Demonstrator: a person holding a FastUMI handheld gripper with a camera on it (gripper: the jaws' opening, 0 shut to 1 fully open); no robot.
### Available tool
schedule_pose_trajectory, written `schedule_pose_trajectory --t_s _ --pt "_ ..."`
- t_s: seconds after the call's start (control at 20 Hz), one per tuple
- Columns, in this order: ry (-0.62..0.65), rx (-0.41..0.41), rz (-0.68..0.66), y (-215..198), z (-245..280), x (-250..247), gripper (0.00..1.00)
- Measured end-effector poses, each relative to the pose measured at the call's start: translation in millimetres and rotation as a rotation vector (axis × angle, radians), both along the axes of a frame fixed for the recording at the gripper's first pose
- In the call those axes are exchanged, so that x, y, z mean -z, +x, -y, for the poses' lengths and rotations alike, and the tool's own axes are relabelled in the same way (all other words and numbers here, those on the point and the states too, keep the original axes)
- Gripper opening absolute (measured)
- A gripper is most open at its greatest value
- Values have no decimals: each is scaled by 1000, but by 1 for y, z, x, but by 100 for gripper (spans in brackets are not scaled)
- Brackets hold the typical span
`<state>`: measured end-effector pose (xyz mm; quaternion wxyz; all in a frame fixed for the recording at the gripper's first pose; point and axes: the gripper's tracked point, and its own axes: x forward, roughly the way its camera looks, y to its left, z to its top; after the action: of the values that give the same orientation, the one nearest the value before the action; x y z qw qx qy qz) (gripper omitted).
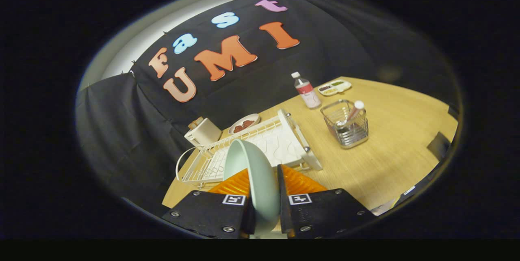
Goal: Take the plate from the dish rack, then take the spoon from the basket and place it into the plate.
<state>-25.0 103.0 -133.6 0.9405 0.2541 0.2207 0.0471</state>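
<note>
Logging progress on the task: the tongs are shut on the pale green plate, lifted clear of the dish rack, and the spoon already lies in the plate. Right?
Not quite. In the gripper view the spoon stands in the wire basket beyond the fingers, not in the plate. The rest holds: the tongs are shut on the pale green plate, held edge-on above the dish rack.

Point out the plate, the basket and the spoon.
Plate point(256, 171), gripper view: its pale back, edge-on between the closed fingers.
Basket point(353, 133), gripper view: front wire wall.
Spoon point(359, 105), gripper view: white end above the basket.
</note>
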Motion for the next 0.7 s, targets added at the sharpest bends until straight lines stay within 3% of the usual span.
schedule_pose_trajectory --t_s 0.45,0.6,0.7 --pt "205 -46 -143 -8 -36 75 24" --pt "224 -68 -165 -7 -43 81 25" --pt "162 -37 -179 -1 -33 93 27"
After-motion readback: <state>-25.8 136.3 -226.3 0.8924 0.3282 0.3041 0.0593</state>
